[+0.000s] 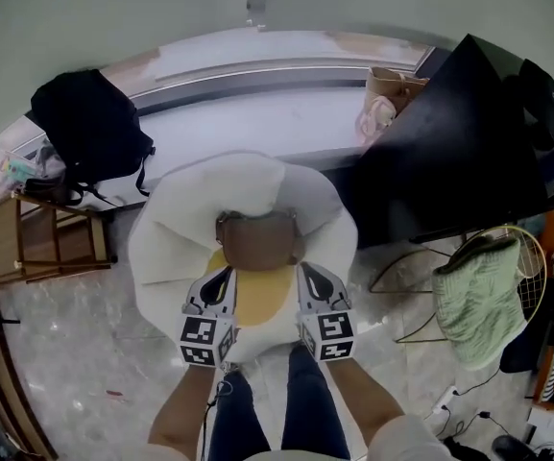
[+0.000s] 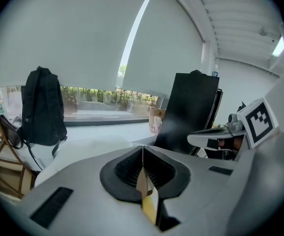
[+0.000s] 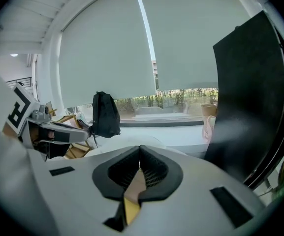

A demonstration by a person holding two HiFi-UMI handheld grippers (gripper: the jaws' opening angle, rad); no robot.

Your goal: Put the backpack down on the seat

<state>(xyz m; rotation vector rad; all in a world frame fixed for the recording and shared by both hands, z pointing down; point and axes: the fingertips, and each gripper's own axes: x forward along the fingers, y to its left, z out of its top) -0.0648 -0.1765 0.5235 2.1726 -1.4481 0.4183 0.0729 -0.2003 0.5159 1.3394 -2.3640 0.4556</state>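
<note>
A small backpack [image 1: 257, 245], brown on top and yellow below, hangs between my two grippers over a round white cushioned seat [image 1: 161, 243]. My left gripper [image 1: 221, 279] is shut on a tan and yellow strap [image 2: 144, 185] at the bag's left side. My right gripper [image 1: 307, 275] is shut on the matching strap [image 3: 133, 187] at its right side. In the left gripper view the jaws [image 2: 142, 149] meet on the strap; in the right gripper view the gripper [image 3: 140, 149] does the same. Whether the bag touches the seat I cannot tell.
A black backpack [image 1: 89, 128] stands on the white window ledge [image 1: 257, 113] at the left. A paper bag [image 1: 392, 92] sits on the ledge beside a tall black panel [image 1: 449, 152]. A wooden folding chair [image 1: 27, 243] is at the left, a green cloth [image 1: 478, 296] on a wire rack at the right.
</note>
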